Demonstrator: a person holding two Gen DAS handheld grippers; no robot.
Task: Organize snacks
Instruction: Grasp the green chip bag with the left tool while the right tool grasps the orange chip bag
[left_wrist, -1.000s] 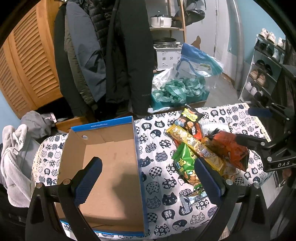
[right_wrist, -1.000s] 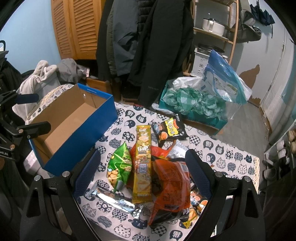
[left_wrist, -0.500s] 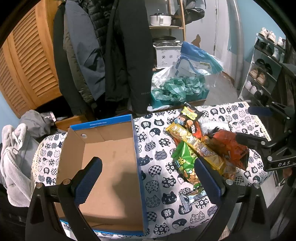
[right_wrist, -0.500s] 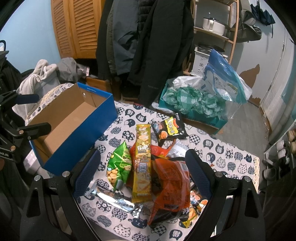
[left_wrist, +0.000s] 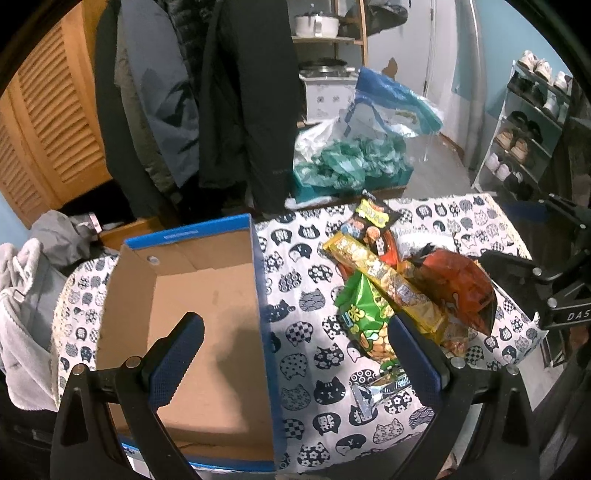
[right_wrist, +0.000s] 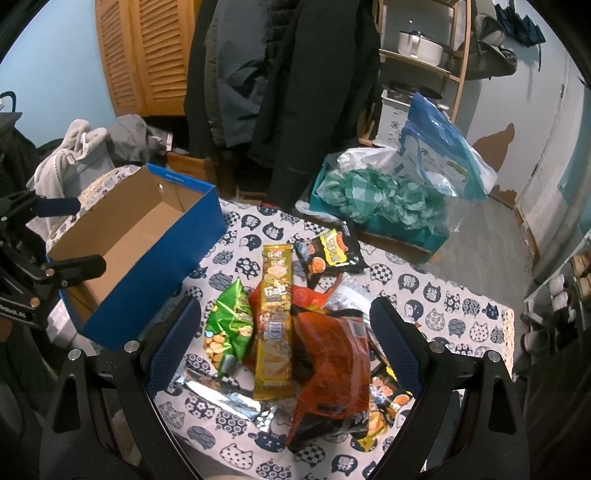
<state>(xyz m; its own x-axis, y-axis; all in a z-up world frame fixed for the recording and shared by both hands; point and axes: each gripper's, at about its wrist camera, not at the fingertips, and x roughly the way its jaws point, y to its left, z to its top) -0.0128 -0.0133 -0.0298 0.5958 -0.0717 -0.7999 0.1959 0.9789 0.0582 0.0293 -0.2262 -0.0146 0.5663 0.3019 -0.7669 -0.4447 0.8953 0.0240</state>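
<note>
An empty blue cardboard box (left_wrist: 207, 295) stands on the left of the cat-print table (left_wrist: 299, 291); it also shows in the right wrist view (right_wrist: 147, 254). A pile of snacks lies to its right: a long yellow pack (right_wrist: 275, 317), a green bag (right_wrist: 229, 325), an orange-red bag (right_wrist: 332, 373), a black-and-yellow pack (right_wrist: 332, 251) and a silver wrapper (right_wrist: 229, 398). My left gripper (left_wrist: 295, 354) is open and empty above the box's right wall. My right gripper (right_wrist: 284, 343) is open and empty above the snack pile.
Coats (right_wrist: 280, 81) hang behind the table. A teal box with green cloth and plastic bags (right_wrist: 380, 199) sits beyond the far edge. Louvred wooden doors (left_wrist: 44, 122) are at the left, a shoe rack (left_wrist: 524, 136) at the right, grey clothing (left_wrist: 26, 295) by the box.
</note>
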